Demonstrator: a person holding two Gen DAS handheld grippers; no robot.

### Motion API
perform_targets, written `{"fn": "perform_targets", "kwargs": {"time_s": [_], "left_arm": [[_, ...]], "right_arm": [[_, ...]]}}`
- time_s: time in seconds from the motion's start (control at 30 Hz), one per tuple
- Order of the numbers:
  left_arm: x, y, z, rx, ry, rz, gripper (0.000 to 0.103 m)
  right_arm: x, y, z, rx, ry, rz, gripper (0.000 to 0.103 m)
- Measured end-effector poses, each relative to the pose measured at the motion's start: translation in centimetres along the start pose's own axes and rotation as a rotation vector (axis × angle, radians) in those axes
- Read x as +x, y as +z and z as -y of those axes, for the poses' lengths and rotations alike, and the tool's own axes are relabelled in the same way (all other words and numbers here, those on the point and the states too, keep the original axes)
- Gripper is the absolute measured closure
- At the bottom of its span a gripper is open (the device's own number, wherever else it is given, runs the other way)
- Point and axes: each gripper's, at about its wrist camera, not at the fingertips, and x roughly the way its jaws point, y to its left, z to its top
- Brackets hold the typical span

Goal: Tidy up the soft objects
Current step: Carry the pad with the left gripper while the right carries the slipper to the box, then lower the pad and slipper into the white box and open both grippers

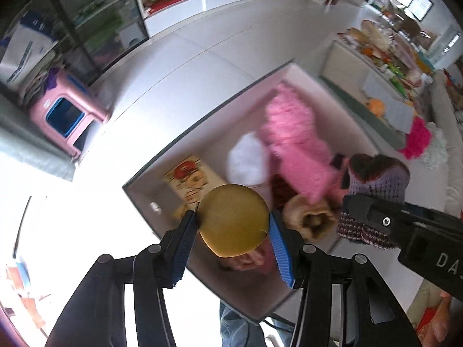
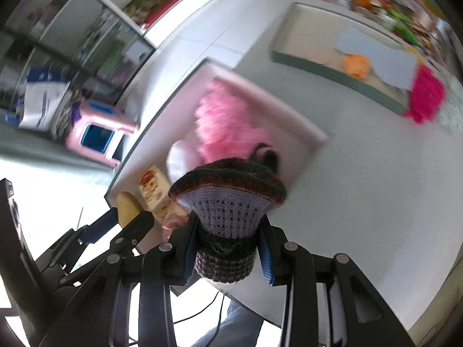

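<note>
Left gripper [image 1: 233,225] clamped on tan cushion [image 1: 233,219], right gripper [image 2: 228,248] on knitted hat [image 2: 227,202], stitches clear only right-side.

the knitted hat [image 2: 228,211] looked like coarse, ribbed wool, lilac and dark-striped. the round yellow cushion [image 1: 234,219] seemed smooth, matt cloth. the pink fluffy toy [image 1: 292,138] was shaggy plush inside a smooth, matt white box [image 1: 202,121].

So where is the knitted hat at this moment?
The knitted hat is clamped between the right gripper jaws, held above the white box holding the pink fluffy item, right of the left gripper.
</note>
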Motion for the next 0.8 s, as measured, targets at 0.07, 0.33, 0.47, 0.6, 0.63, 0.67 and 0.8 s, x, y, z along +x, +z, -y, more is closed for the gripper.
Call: {"fn": "perform_targets", "kwargs": {"time_s": [0.07,0.33,0.47,0.6,0.63,0.67,0.8], "left_arm": [[0.5,-0.2,-0.6,-0.010,-0.004,-0.014,0.051],[0.9,-0.5,-1.1,-0.037,-0.015,-0.017,0.001],[1.5,-0.2,-1.0,-0.030,0.023,-0.055,0.001],[0.5,0.0,-0.8,-0.019,0.015,-0.006,0.001],[0.2,0.0,-0.9,-0.027,-0.001,0.007,0.001],[-0.1,0.1,-1.1,-0.040,-0.020,0.022,0.001],[0.0,0.6,-1.5,-0.073,-0.108,-0.026,0.001]], "right_arm": [[0.9,0.3,-1.0,-0.025,-0.003,-0.016,0.064],[2.2,1.5,-3.1,-0.096,-0.017,-0.043,0.018],[1.4,1.8,-2.8,-0.097,-0.036,-0.032,0.017],[0.8,1.6,-1.9,-0.070,-0.044,-0.024,0.014],[0.7,1.6,-1.8,-0.067,-0.046,-0.023,0.014],[0.5,1.5,-1.5,-0.063,-0.050,-0.019,0.014],[0.2,1.4,-1.1,-0.054,-0.049,-0.016,0.012]]}}
